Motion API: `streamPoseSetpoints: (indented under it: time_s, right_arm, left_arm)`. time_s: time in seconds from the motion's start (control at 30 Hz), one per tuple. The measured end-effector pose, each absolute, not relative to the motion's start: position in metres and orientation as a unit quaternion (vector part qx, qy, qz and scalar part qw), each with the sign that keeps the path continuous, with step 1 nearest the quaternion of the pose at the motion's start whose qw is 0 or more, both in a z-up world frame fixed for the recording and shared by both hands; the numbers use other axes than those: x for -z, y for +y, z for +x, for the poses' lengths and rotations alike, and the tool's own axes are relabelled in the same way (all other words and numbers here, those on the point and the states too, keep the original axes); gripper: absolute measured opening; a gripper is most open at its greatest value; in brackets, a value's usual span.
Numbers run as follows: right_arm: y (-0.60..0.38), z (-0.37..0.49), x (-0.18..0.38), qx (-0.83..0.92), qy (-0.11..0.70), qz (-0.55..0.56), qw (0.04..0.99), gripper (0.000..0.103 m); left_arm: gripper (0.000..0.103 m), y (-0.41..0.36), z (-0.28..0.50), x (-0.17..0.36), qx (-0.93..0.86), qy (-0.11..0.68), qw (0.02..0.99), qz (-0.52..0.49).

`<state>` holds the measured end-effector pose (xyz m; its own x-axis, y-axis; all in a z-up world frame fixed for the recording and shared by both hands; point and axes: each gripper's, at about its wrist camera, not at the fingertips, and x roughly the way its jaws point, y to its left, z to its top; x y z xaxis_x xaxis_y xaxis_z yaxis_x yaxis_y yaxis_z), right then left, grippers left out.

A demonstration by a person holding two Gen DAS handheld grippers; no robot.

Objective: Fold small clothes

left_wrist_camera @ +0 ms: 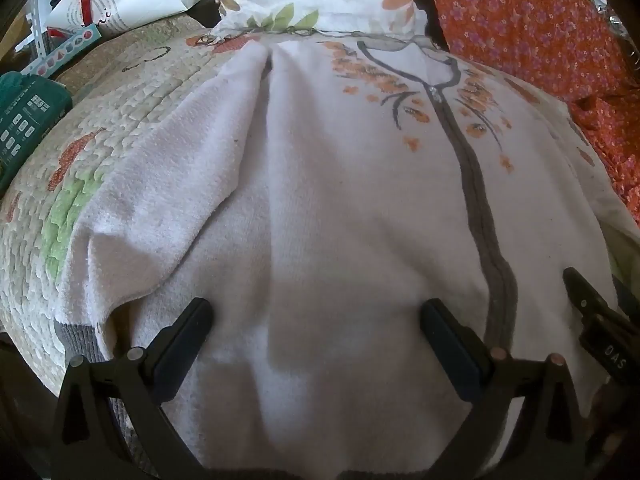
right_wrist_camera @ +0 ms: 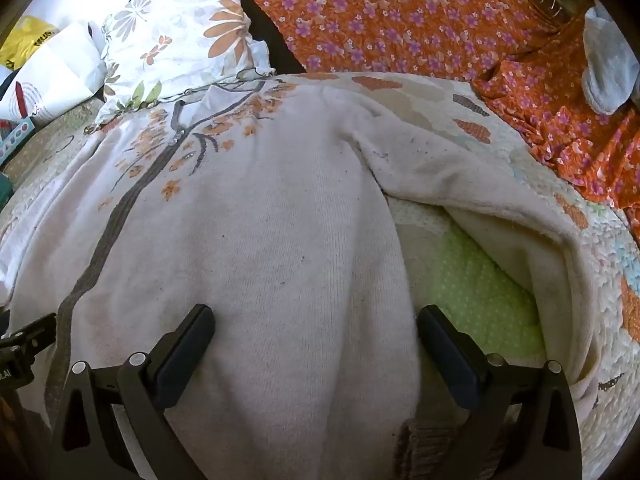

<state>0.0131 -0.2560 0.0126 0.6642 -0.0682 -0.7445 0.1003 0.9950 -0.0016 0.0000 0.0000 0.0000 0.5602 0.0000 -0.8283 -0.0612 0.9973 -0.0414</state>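
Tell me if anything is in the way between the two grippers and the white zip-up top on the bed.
Nothing visible is. The left gripper and right gripper both stand open directly over the white zip-up top, which lies spread on the quilt with nothing on top of it.

Sweater [left_wrist_camera: 320, 200] hem cut off by bottom edge; teal box [left_wrist_camera: 24, 128] print unreadable.
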Motion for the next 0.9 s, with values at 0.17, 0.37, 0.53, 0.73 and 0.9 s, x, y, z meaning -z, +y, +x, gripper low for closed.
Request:
streamPoseSetpoints:
  time_s: [0.17, 0.37, 0.53, 0.73, 0.9]
  right_arm:
    - [-0.2563, 0.0126, -0.0123, 0.047, 0.407, 0.019, 0.912, 0.103]
    - [-0.2553, 0.0132, -0.0127, 0.046, 0.408, 0.020, 0.912, 0.103]
    - [-0.2568, 0.0122, -0.0121, 0.046, 0.408, 0.020, 0.912, 0.103]
    - [-0.2573, 0.0116, -0.0117, 0.046, 0.408, 0.020, 0.912, 0.103]
    - [-0.2571, 0.0115, -0.0116, 0.046, 0.407, 0.020, 0.912, 0.103]
  left_arm:
    - [0.103, 0.0004, -0.0003, -0.0001, -0.017, 0.468, 0.883, -0.033]
    - [0.103, 0.0004, -0.0001, -0.0001, -0.017, 0.468, 0.883, -0.033]
    - [0.103, 0.0002, -0.0003, 0.0000, -0.017, 0.468, 0.883, -0.033]
    - [0.103, 0.0001, -0.0002, 0.0000, -0.017, 0.468, 0.883, -0.033]
    - [0.103, 0.0001, -0.0004, 0.0001, -0.017, 0.468, 0.883, -0.033]
